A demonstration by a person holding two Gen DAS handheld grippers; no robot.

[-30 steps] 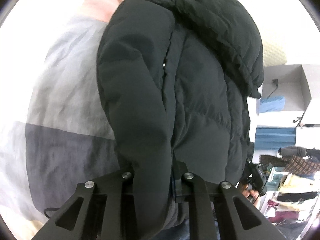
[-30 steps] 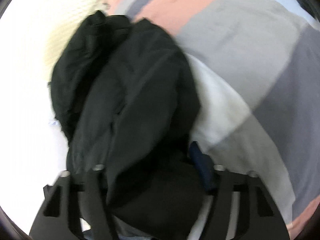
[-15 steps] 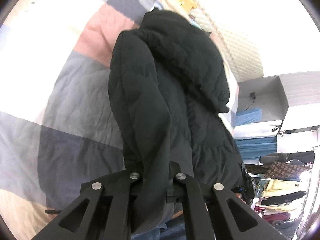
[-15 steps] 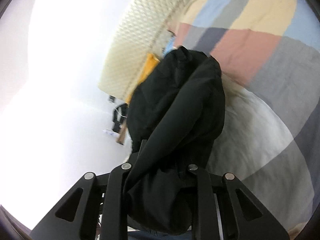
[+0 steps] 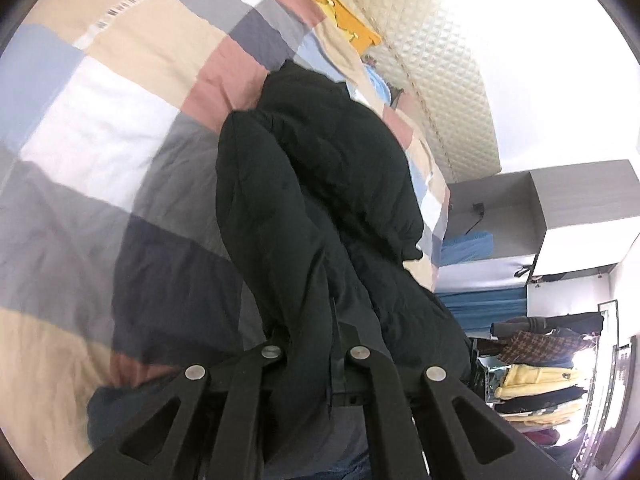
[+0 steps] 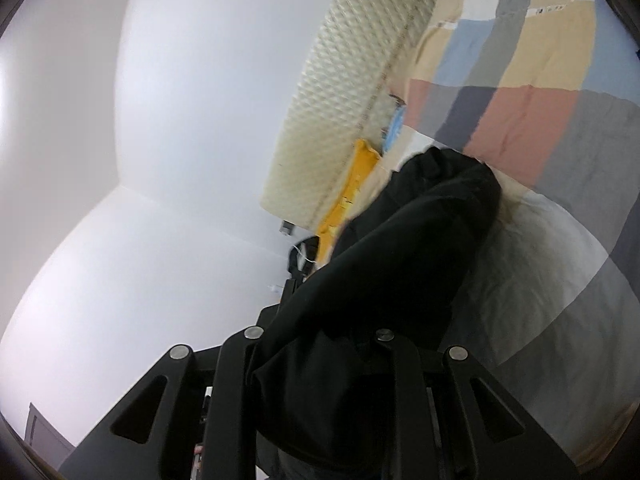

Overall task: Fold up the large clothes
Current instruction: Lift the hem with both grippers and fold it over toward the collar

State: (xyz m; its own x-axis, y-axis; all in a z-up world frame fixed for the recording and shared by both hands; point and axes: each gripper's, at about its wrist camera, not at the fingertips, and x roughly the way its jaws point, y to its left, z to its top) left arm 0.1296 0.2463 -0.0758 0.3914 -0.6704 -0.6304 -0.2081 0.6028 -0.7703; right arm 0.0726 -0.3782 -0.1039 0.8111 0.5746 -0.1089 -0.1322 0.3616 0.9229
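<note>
Your left wrist view looks forward and steeply down along its fingers, close over the black jacket and the patchwork bedcover, with shelves of clothes at right. Your right wrist view faces nearly level — white wall left, bedcover right. Both share the jacket, the quilted headboard and the yellow cloth.

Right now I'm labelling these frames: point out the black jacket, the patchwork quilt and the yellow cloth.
black jacket [image 5: 320, 184]: left wrist view, puffy upper bulk.
patchwork quilt [image 5: 100, 120]: left wrist view, white patch.
yellow cloth [image 6: 352, 184]: right wrist view, middle of its strip.
</note>
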